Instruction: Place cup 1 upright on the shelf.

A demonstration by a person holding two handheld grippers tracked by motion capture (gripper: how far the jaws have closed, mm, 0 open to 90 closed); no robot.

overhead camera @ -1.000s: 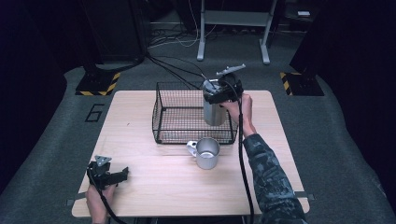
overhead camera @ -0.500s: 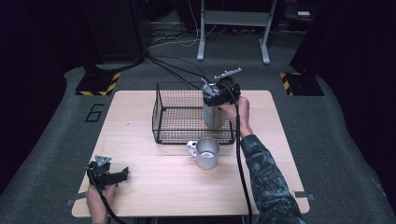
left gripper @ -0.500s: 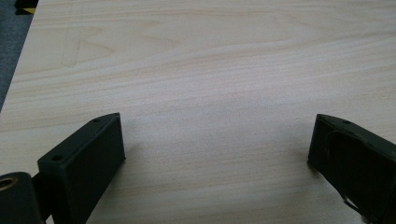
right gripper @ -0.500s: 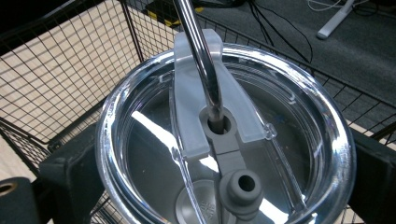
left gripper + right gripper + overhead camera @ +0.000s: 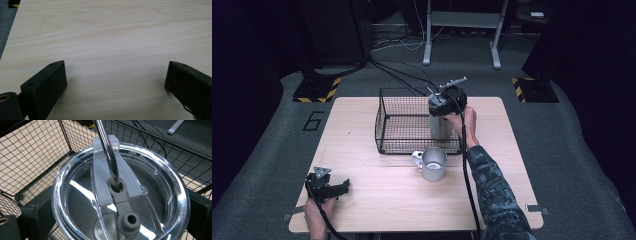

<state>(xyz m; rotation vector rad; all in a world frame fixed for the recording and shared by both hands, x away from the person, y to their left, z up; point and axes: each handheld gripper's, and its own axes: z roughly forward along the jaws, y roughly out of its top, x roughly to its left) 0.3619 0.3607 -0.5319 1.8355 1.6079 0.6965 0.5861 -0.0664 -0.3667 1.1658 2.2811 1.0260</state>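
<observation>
Two jaws of my right gripper (image 5: 443, 107) flank the steel tumbler (image 5: 439, 125), one on each side just under its clear lid (image 5: 120, 192); they look clamped on it. Tumbler stands upright, long axis vertical, inside the wire basket (image 5: 402, 142) at its right-hand end, toward the desk's far right corner. From the right gripper view I look straight down that axis: lid dead centre, metal straw (image 5: 106, 150) rising through the lid's hole toward the camera. Whether the tumbler's base touches the basket floor I cannot tell.

Coming move, as I judge it, runs along that vertical axis: straight down to seat the tumbler, then let go. Basket's right and near walls sit just beside it, so little room for sideways drift.

Steel mug (image 5: 433, 163) stands on the desk (image 5: 512, 175) just outside the basket's near wall.

My left gripper (image 5: 329, 186) rests at the desk's near left corner, well apart, jaws wide open over bare wood
</observation>
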